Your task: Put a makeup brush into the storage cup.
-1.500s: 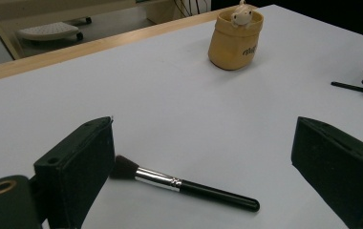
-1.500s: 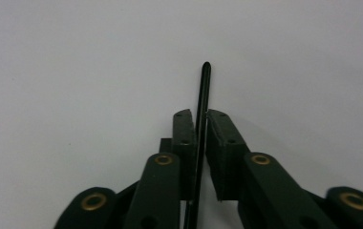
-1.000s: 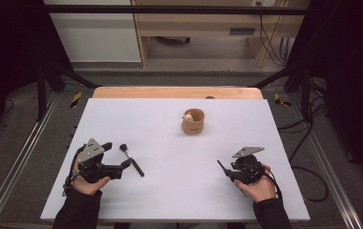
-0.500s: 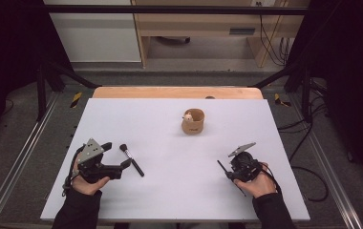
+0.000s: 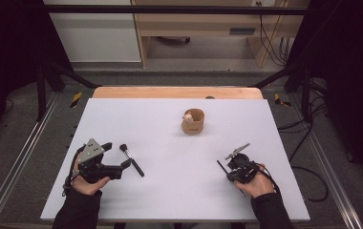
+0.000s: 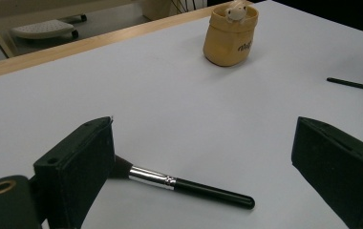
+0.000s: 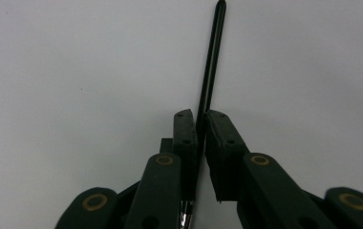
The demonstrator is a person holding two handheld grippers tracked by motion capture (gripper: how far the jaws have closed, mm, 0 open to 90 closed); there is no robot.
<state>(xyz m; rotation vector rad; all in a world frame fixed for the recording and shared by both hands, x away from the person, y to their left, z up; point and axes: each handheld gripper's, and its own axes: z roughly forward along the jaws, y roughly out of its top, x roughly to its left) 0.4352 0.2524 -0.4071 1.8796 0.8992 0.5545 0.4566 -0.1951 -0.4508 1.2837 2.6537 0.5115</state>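
A makeup brush (image 5: 132,160) with a black handle and silver ferrule lies on the white table, its dark bristles pointing away from me. My left gripper (image 5: 124,164) is open just beside it. In the left gripper view the brush (image 6: 184,185) lies between the wide-apart jaws of that gripper (image 6: 203,140), its bristles behind the left jaw. My right gripper (image 5: 232,169) is shut on a thin black brush handle (image 7: 211,67), which sticks out ahead of the gripper (image 7: 200,117) over the table. A tan pouch (image 5: 193,121) with a small white object in it stands mid-table.
The white tabletop (image 5: 170,191) ends in a wooden strip (image 5: 170,92) at the far edge. Metal rails (image 5: 22,157) run along both sides, and cables (image 5: 308,167) lie on the floor to the right. The pouch (image 6: 230,34) is far from both grippers.
My right hand has rolled, tipping its grey plate up on edge, and shifted slightly toward me. The left gripper and the brush beside it have not moved.
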